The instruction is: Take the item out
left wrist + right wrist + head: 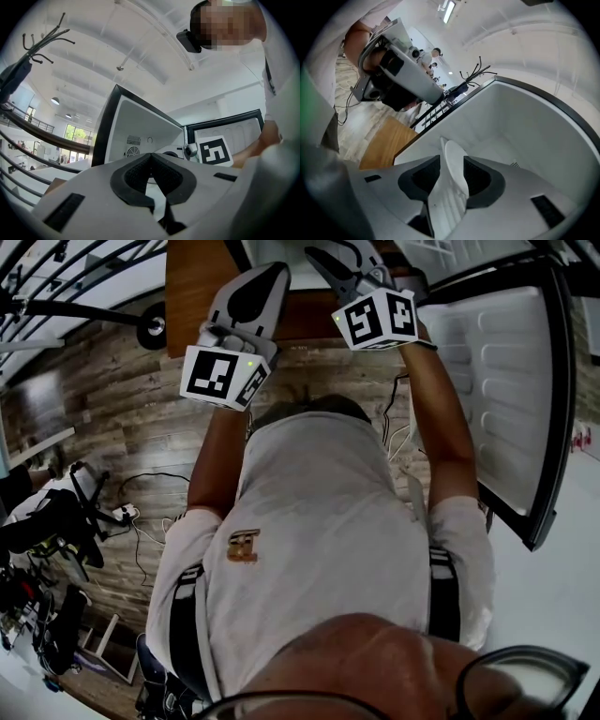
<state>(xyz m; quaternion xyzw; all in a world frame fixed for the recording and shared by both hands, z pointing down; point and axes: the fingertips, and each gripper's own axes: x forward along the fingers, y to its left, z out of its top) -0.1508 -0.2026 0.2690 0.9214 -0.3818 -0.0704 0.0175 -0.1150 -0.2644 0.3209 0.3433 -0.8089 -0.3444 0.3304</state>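
A thin white item (449, 197) stands edge-on between the jaws of my right gripper (451, 158), inside the white mini fridge (525, 122). The jaws stand apart, with a gap between the left pad and the item; the right pad is at most lightly against it. I cannot tell what the item is. In the head view the right gripper (342, 268) reaches into the top edge of the picture, where the item is hidden. My left gripper (272, 276) hangs beside it over the wooden table (197, 287), its jaws (151, 153) together and empty.
The fridge door (506, 381) swings open on the right, close to the person's right arm. Cables and a power strip (122, 514) lie on the plank floor at the left, near dark gear (47, 531). A black railing (84, 268) runs along the upper left.
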